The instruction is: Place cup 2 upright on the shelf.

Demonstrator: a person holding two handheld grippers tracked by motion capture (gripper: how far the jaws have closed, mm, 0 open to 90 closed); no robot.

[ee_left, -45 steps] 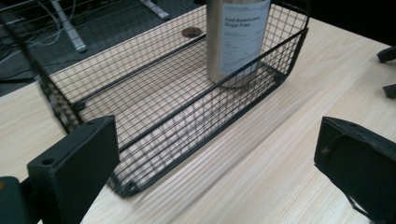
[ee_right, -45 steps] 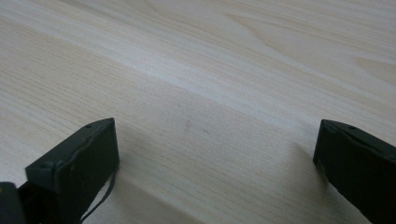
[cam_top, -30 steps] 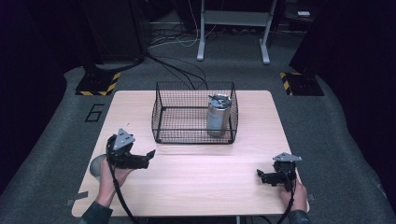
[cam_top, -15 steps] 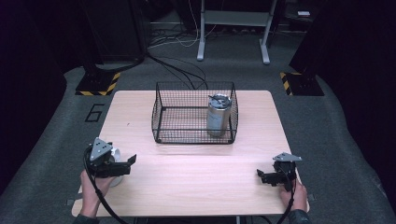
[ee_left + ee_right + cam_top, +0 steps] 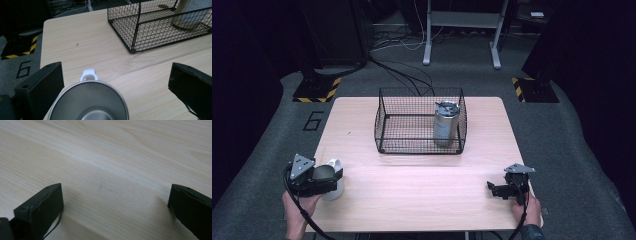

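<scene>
A steel cup (image 5: pixel 88 102) with a white outside and a white handle (image 5: pixel 88 74) stands at the table's front left, its mouth up. My left gripper (image 5: pixel 116 72) is open around it, the cup sitting nearer the left jaw, with a wide gap to the right jaw. From above, the left gripper (image 5: pixel 326 176) lies at the front-left edge beside the cup (image 5: pixel 334 190). My right gripper (image 5: pixel 492 189) rests at the front right, and its jaws (image 5: pixel 115 192) stand open over bare wood.
A black wire basket (image 5: pixel 387 120) stands mid-table at the back and holds an upright steel tumbler (image 5: pixel 446 125) in its right end. The basket (image 5: pixel 135 32) lies ahead and right of my left gripper. Light wood table (image 5: pixel 412 185); dark floor and cables behind.
My left gripper has pulled back from the table's left middle to the front-left edge, and the cup now sits between its jaws. The right gripper has stayed put.
</scene>
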